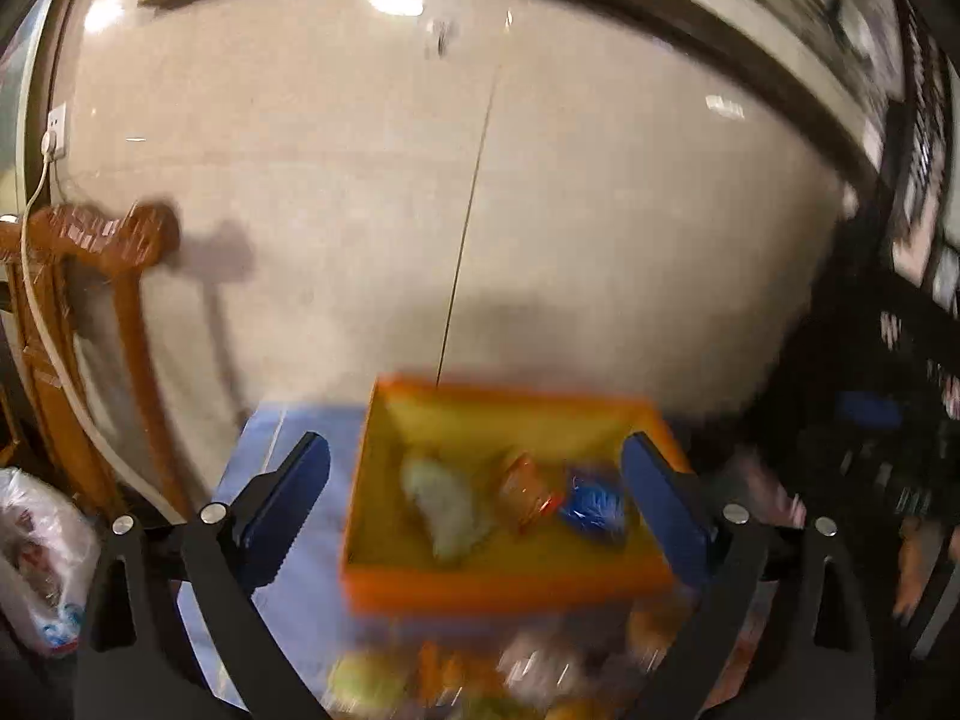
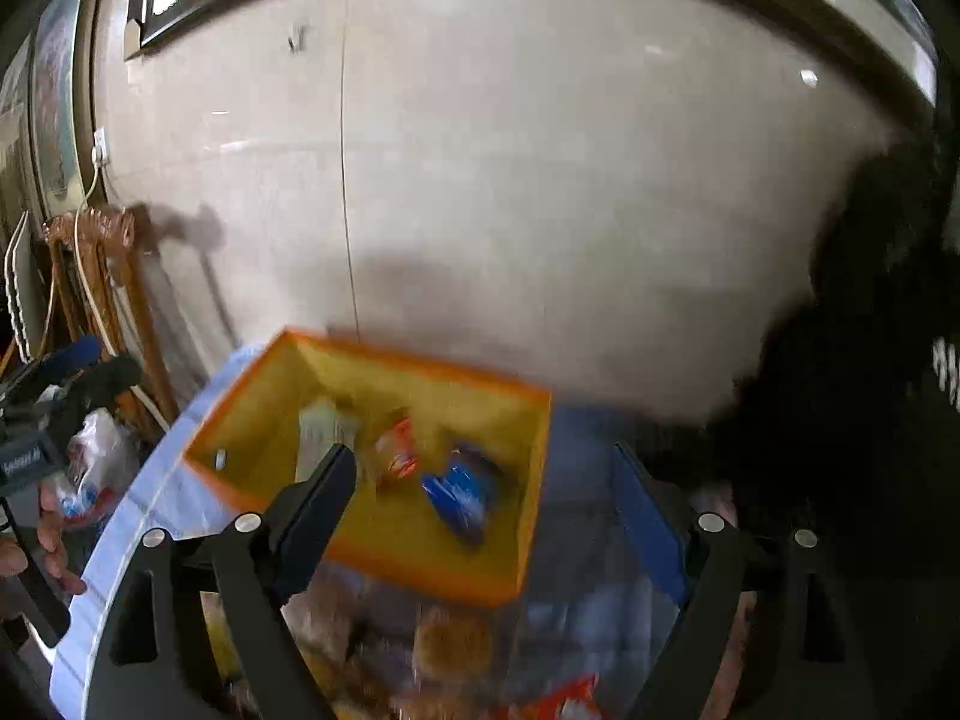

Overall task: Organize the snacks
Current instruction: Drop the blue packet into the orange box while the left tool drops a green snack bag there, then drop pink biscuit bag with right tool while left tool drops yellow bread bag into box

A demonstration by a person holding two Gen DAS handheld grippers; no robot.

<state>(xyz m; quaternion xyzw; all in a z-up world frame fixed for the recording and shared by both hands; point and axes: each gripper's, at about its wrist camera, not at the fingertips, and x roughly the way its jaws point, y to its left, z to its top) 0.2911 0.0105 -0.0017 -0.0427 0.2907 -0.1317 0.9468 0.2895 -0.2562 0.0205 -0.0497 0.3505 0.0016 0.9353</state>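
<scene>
An orange box with a yellow inside (image 1: 504,585) stands on a blue cloth against the wall. In it lie a pale green packet (image 1: 447,507), an orange-red packet (image 1: 528,492) and a blue packet (image 1: 591,507). My left gripper (image 1: 474,489) is open and empty, hovering over the box. In the right wrist view the same box (image 2: 420,564) holds the pale packet (image 2: 321,429), the orange-red packet (image 2: 396,450) and the blue packet (image 2: 459,489). My right gripper (image 2: 489,495) is open and empty above it. Blurred loose snacks (image 2: 450,642) lie in front of the box.
A wooden chair (image 1: 90,276) with a white cable stands at the left by the wall. A white plastic bag (image 1: 42,558) lies low at the left. Dark shelving (image 1: 888,420) fills the right. My left gripper's body (image 2: 36,420) shows at the left edge of the right wrist view.
</scene>
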